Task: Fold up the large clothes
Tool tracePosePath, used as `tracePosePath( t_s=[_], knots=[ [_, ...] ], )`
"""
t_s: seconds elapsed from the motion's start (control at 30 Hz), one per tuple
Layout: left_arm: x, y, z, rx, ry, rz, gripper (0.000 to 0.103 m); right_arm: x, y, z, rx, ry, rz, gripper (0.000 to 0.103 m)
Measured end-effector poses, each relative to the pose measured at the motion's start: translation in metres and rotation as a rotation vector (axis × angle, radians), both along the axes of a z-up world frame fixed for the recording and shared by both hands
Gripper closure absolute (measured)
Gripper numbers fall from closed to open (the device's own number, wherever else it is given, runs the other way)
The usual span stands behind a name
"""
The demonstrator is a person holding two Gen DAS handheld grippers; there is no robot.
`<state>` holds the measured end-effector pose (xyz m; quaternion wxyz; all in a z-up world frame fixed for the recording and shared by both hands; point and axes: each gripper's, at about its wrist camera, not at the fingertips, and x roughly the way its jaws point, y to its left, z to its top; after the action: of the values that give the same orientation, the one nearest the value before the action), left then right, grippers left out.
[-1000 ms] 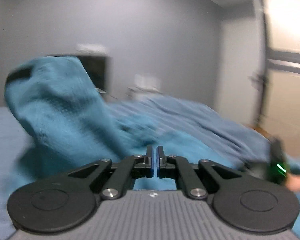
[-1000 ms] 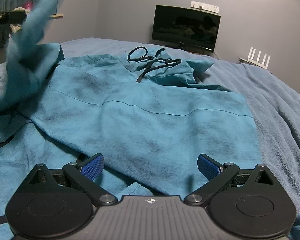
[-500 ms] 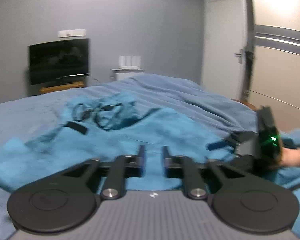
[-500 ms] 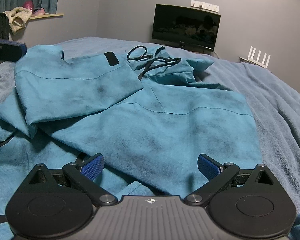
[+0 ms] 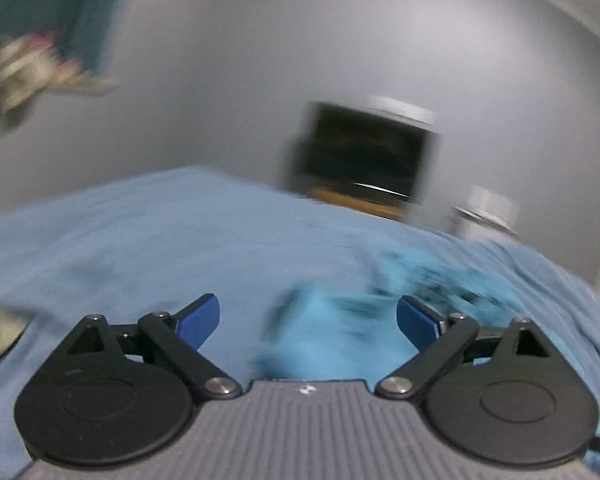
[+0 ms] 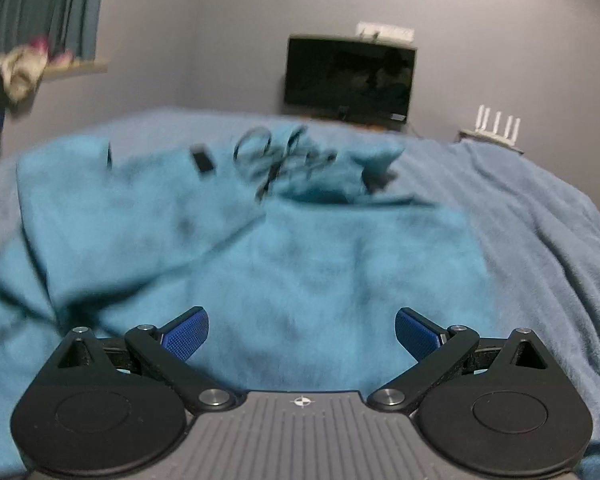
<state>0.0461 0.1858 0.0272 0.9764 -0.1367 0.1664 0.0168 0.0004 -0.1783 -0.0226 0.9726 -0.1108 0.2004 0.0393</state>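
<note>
Garment (image 6: 300, 264): teal, soft, limp, lies on the bed (image 6: 540, 220) ahead of my right gripper (image 6: 302, 336), whose fingers are wide apart, empty. Left gripper (image 5: 308, 320) likewise. I judge a hem corner the best hold; cloth will sag.

Teal garment (image 6: 260, 264) spread on bed

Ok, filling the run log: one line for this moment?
left gripper: open, empty | right gripper: open, empty | teal garment: partly folded on bed
</note>
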Motion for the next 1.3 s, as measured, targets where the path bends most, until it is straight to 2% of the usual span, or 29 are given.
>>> tracePosePath(
  t_s=[0.07, 0.13, 0.23, 0.33, 0.43, 0.53, 0.63, 0.8, 0.9, 1.0, 1.1, 1.27, 1.3],
  knots=[
    [0.004, 0.028, -0.008, -0.121, 0.048, 0.11, 0.008, -0.004, 0.002, 0.021, 0.063, -0.048, 0.022, 0.0],
    [0.008, 0.05, -0.018, -0.235, 0.101, 0.173, 0.008, -0.003, 0.01, 0.04, 0.103, -0.068, 0.064, 0.0],
    [0.015, 0.065, -0.032, -0.299, 0.165, 0.219, 0.008, 0.003, 0.038, 0.058, 0.118, -0.068, 0.144, 0.0],
    [0.022, 0.065, -0.04, -0.267, 0.203, 0.227, 0.008, 0.016, 0.083, 0.063, 0.09, -0.032, 0.242, 0.0],
    [0.026, 0.066, -0.047, -0.264, 0.242, 0.225, 0.008, 0.035, 0.133, 0.057, 0.022, 0.048, 0.336, 0.002],
    [0.027, 0.067, -0.051, -0.291, 0.248, 0.229, 0.008, 0.067, 0.162, 0.04, -0.058, 0.108, 0.268, 0.009],
    [0.027, 0.064, -0.054, -0.292, 0.236, 0.214, 0.008, 0.105, 0.15, 0.027, -0.022, 0.14, 0.13, 0.015],
    [0.031, 0.05, -0.051, -0.205, 0.223, 0.176, 0.008, 0.156, 0.091, 0.017, 0.188, 0.149, -0.088, 0.021],
    [0.034, 0.041, -0.05, -0.154, 0.222, 0.148, 0.008, 0.17, 0.068, 0.009, 0.309, 0.15, -0.138, 0.021],
    [0.037, 0.034, -0.049, -0.127, 0.221, 0.125, 0.008, 0.18, 0.061, 0.0, 0.395, 0.155, -0.133, 0.023],
    [0.039, 0.032, -0.05, -0.127, 0.224, 0.109, 0.008, 0.191, 0.07, -0.011, 0.402, 0.17, -0.145, 0.027],
    [0.039, 0.031, -0.052, -0.125, 0.225, 0.104, 0.008, 0.207, 0.09, -0.031, 0.334, 0.214, -0.134, 0.028],
    [0.039, 0.031, -0.052, -0.125, 0.226, 0.103, 0.008, 0.205, 0.094, -0.033, 0.301, 0.205, -0.131, 0.032]
  ],
)
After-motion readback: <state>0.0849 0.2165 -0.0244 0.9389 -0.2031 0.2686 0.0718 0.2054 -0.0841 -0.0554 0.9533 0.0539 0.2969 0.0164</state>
